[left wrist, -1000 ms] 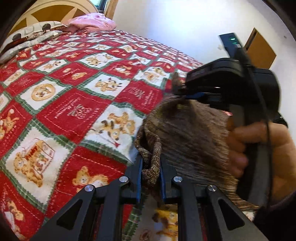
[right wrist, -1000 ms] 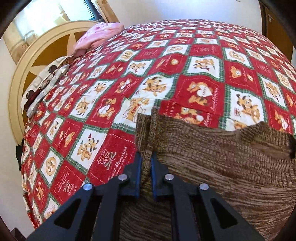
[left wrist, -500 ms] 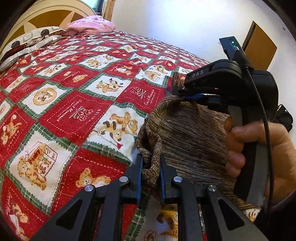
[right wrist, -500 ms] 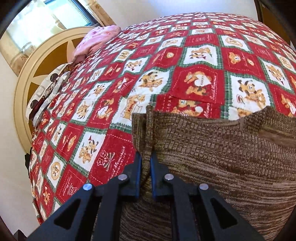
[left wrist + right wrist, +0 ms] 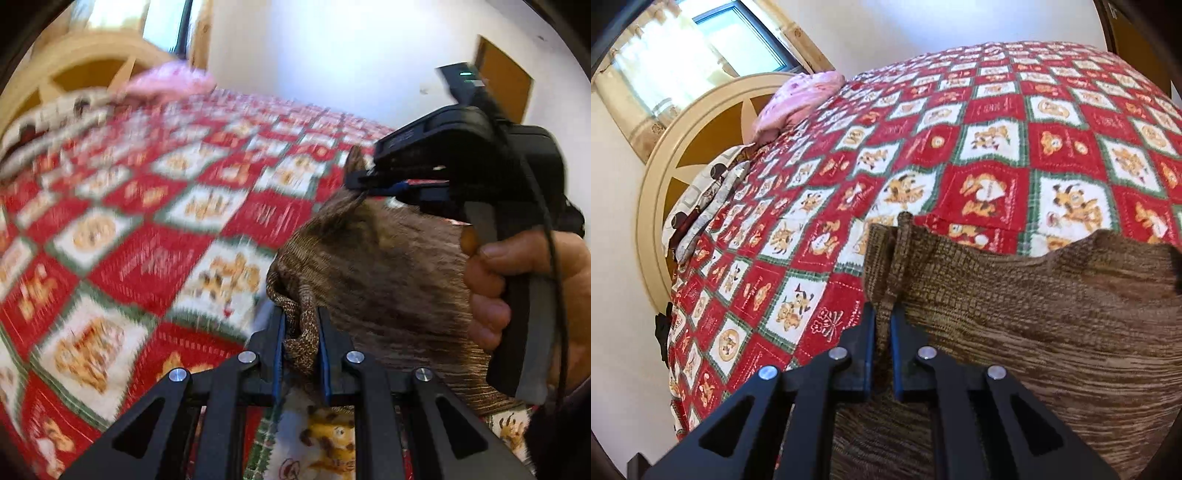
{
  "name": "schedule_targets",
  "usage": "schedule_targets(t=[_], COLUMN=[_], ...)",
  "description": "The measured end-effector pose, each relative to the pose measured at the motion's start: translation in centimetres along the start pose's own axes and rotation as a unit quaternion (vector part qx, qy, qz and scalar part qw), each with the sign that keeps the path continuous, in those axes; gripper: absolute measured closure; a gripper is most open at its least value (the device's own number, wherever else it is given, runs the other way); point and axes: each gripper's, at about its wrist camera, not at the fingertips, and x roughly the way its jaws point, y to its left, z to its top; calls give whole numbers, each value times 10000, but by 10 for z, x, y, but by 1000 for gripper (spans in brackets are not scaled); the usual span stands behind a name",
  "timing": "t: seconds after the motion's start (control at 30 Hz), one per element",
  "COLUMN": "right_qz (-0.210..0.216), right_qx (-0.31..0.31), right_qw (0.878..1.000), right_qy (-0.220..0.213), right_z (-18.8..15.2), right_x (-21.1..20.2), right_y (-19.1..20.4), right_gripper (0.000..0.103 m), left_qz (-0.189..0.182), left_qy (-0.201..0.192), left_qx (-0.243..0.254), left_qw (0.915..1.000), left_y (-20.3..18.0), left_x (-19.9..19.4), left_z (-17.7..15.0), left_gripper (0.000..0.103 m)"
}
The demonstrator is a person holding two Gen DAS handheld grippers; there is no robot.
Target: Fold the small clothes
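Above the quilt (image 5: 997, 147), both grippers' jaws pinch the brown knit garment (image 5: 1034, 332).

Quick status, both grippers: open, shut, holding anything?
Left gripper: shut on the brown knit garment.
Right gripper: shut on the same garment's edge.

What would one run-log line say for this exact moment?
left claw: shut on brown knit garment | right claw: shut on same garment | garment: held above quilt
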Motion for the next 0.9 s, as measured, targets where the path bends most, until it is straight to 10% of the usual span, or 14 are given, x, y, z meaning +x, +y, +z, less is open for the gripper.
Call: schedule_targets(t=[0.43,0.9], right_qz=[-137,-830], right_qx=[412,486], right_qw=[9978,9928], right_qy=[-491,-714], right_z=[-2,-23], right_x=[-74,-161], right_y=[-55,-143], right_gripper=[93,94], left_qz=[-777,-1861], left_qy=[-745,-851], left_qx=[1227,2494], left_qw=[9866,9465], left_y=[-68,-190], left_x=[-37,-56], left_z=[6,-8], left_gripper=[87,87])
